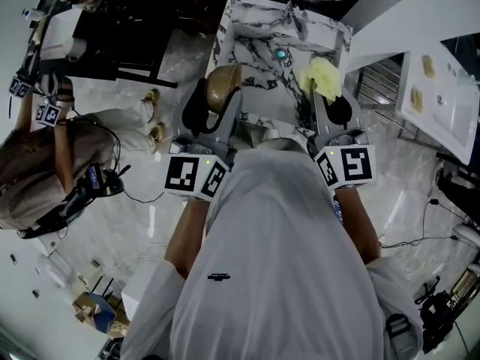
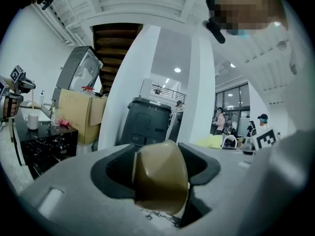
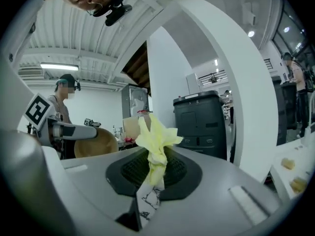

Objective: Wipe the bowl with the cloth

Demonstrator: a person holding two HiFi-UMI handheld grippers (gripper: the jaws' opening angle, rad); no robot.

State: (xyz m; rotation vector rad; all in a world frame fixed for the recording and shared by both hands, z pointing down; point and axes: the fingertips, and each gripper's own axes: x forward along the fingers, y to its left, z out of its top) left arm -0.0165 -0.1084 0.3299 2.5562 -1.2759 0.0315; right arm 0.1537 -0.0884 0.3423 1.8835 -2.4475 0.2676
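left jaws: the left gripper point(image 2: 160, 172) is clamped on the tan bowl point(image 2: 158, 187), which fills the gap between the pads.
right jaws: the right gripper point(image 3: 155, 175) is pinched on the yellow cloth point(image 3: 154, 140); a bunched tuft sticks out past the tips.
bowl position: we see it lifted off the marble table point(image 1: 255, 51), at the person's left, turned on its side; we cannot tell which way the opening faces.
cloth position: also in the air at the right, near the bowl but not touching it.
around: a bystander point(image 1: 45, 163) stands well off to the left.
step: we judge both things are grasped and wiping is not yet begun.
next move: we'd bring the tuft across to the bowl, turn the opening toward the cloth, and rub while the left grip holds firm.
watch: the tuft is small and may slip from the pinch under pressure.
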